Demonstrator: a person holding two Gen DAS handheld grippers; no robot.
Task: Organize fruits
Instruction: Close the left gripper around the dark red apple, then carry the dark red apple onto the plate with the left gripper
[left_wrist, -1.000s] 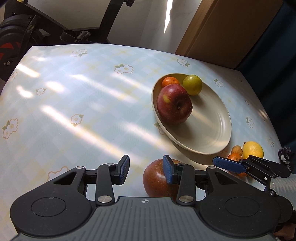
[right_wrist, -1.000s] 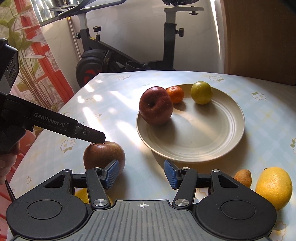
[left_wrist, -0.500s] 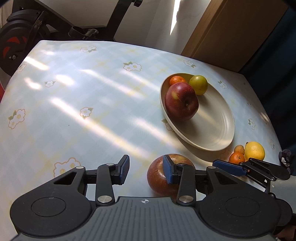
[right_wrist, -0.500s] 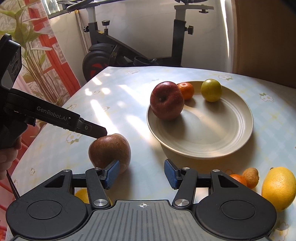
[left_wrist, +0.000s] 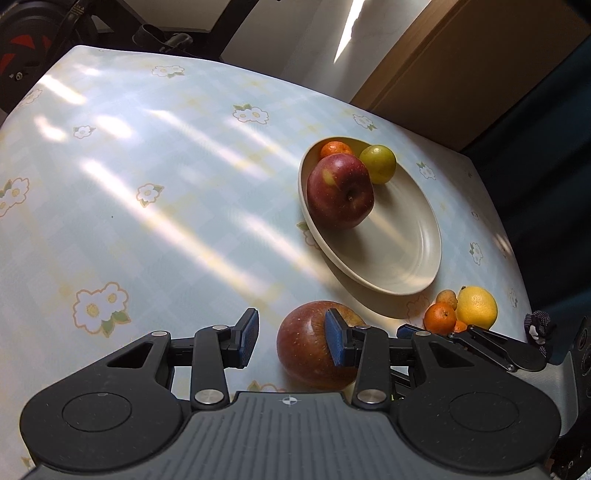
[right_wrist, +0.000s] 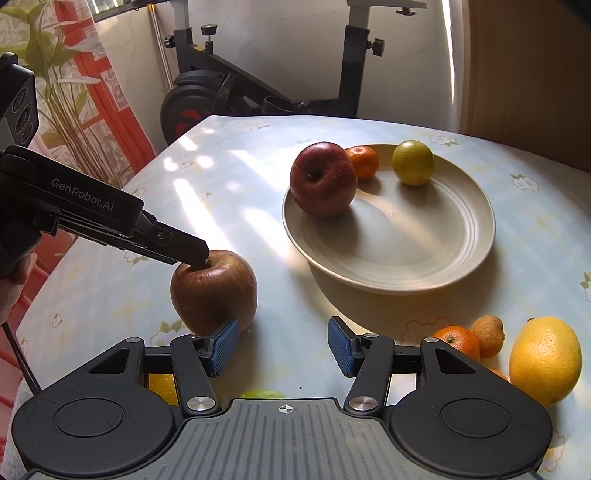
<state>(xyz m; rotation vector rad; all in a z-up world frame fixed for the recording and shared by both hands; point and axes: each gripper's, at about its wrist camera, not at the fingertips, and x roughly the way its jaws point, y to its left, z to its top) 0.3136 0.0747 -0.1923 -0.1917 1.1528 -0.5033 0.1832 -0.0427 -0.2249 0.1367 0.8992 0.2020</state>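
Desk (left_wrist: 155, 206): covered with a pale blue checked cloth printed with white flowers, striped with sunlight.
Exercise bike (right_wrist: 229, 96): black, beyond the far edge of the desk, against a white wall.
Plate (right_wrist: 461, 251): cream, round, toward the far right of the desk, near half bare.
Left tongs (left_wrist: 291, 341): low over the desk, jaws apart with nothing pressed between the blue pads; right pad in front of the loose apple, left pad clear of it; in the right wrist view one black finger tip rests at the apple's stem dimple.
Right tongs (right_wrist: 282, 345): jaws apart, empty, bare cloth between the pads; left pad just in front of the loose apple's base.
Loose apple (right_wrist: 214, 291): red-brown, upright on the cloth, near the plate's left rim, outside it.
Plated apple (right_wrist: 323, 179): dark red, on the plate's far left edge.
Lemon (right_wrist: 545, 358): yellow, on the cloth, near right, off the plate.
Green citrus (right_wrist: 412, 162): on the plate's far side.
Plated mandarin (right_wrist: 364, 160): behind the plated apple, touching it.
Loose mandarin (right_wrist: 458, 341): on the cloth beside the lemon.
Small brownish fruit (right_wrist: 487, 334): between loose mandarin and lemon.
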